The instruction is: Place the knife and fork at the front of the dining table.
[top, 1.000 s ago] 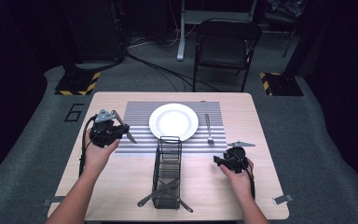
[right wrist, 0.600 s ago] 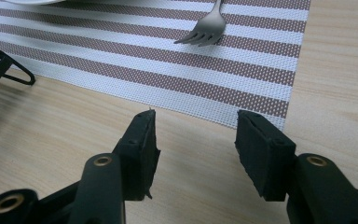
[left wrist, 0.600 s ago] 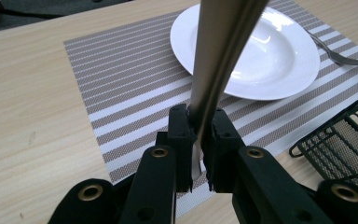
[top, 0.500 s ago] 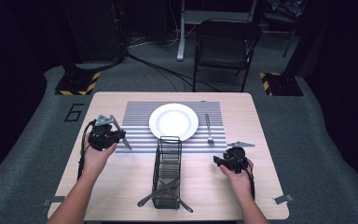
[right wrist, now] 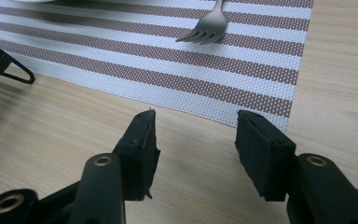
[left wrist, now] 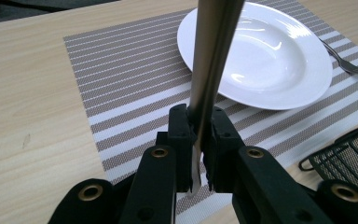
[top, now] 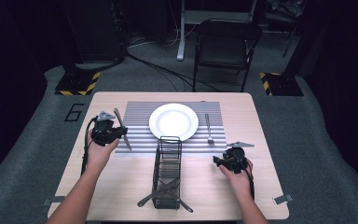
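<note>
**Setting a place at a desk, roughly halfway done**

Gripping a knife (left wrist: 212, 51) in the left tool (left wrist: 199, 122), pinched narrow and tight near the flat end, with the long steel shaft rising up and away. Holding it in the air above the left part of a striped mat (top: 137, 116), just left of a white plate (top: 173, 121), not yet set down. Keeping the right tool (right wrist: 196, 140) low over the bare wooden desk (top: 121, 177), near the mat's right corner, half spread and gripping nothing.

Done so far, judging by the layout:
- Centring the empty plate on the mat.
- Laying a fork (top: 208, 128) on the mat just right of the plate, apart from the rim, tines toward the person.

Left to do, as a judgement:
- Lowering the knife flat onto the mat beside the plate and letting go.
- Probably fetching more cutlery afterwards from the black wire basket (top: 157, 163), standing on the desk just in front of the plate, between the two hands.

Spotting at least two more pieces (top: 161, 191) at the basket's near end, crossed, with ends poking out through the wire on both sides. Too small to tell spoon from knife or fork.
</note>
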Motion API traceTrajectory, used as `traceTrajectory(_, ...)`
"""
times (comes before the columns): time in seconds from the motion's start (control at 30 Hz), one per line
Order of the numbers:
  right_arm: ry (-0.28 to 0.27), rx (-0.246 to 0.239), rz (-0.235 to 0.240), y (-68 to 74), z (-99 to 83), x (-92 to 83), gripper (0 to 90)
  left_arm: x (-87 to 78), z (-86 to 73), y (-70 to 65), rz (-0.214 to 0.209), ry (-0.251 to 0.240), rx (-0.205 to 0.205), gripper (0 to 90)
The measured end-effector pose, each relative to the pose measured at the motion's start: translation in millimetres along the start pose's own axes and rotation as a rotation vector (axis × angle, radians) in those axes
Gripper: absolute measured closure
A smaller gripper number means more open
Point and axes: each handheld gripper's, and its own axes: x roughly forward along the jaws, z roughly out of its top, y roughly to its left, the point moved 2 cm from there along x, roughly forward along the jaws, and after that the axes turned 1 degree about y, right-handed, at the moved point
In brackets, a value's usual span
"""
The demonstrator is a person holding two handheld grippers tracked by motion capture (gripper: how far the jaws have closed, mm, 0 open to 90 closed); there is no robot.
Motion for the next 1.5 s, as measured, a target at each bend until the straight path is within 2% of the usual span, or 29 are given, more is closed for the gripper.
traceTrajectory(0.13, -0.002, 0.011, -0.003, -0.9, 0.1, -1.2, 47.6, 6.8, 4.2, 3.4, 0.006, -0.002, -0.009, 81.9)
traceTrajectory(0.2, -0.013, 0.001, -0.003, -2.6, 0.6, -1.6, 47.7, 10.8, 5.4, 4.3, 0.008, -0.016, -0.031, 81.9)
traceTrajectory(0.37, -0.029, 0.008, -0.016, -2.0, 1.1, -3.5, 47.8, 20.7, 7.5, 10.2, 0.011, -0.042, -0.08, 81.8)
traceTrajectory(0.47, -0.026, -0.001, -0.014, -2.8, 1.0, -3.0, 47.8, 26.0, 9.5, 12.0, 0.011, -0.045, -0.088, 81.8)
traceTrajectory(0.6, -0.021, 0.019, -0.014, -3.1, 0.7, -3.6, 47.8, 32.1, 10.9, 13.8, 0.013, -0.054, -0.093, 81.8)
traceTrajectory(0.67, -0.028, 0.006, -0.014, -5.2, 0.8, -3.2, 47.8, 35.1, 11.4, 14.3, 0.015, -0.058, -0.098, 81.7)
traceTrajectory(0.7, -0.026, 0.015, -0.015, -5.1, 0.6, -3.7, 47.8, 36.9, 11.4, 14.7, 0.014, -0.064, -0.102, 81.7)
traceTrajectory(0.87, -0.031, 0.019, -0.012, -5.9, 0.9, -4.1, 47.8, 44.6, 11.1, 14.5, 0.033, -0.085, -0.098, 81.6)
traceTrajectory(1.03, -0.032, 0.021, -0.011, -6.3, 1.0, -4.1, 47.8, 52.5, 9.2, 15.5, 0.046, -0.11, -0.128, 81.6)
traceTrajectory(1.13, -0.036, 0.025, -0.012, -6.9, 1.1, -4.4, 47.8, 56.9, 9.1, 16.3, 0.042, -0.111, -0.147, 81.8)
traceTrajectory(1.3, -0.036, 0.028, -0.01, -7.6, 0.8, -4.7, 47.9, 66.2, 8.3, 16.6, 0.048, -0.105, -0.154, 82.0)
traceTrajectory(1.43, -0.042, 0.023, -0.01, -9.0, 1.2, -3.8, 48.1, 72.8, 7.2, 15.8, 0.051, -0.094, -0.172, 82.3)
traceTrajectory(1.47, -0.036, 0.039, -0.01, -8.2, 1.0, -4.2, 48.1, 74.4, 7.9, 15.1, 0.057, -0.079, -0.172, 82.3)
traceTrajectory(1.5, -0.038, 0.035, -0.01, -8.7, 1.0, -3.8, 48.1, 75.9, 8.6, 14.0, 0.064, -0.078, -0.17, 82.3)
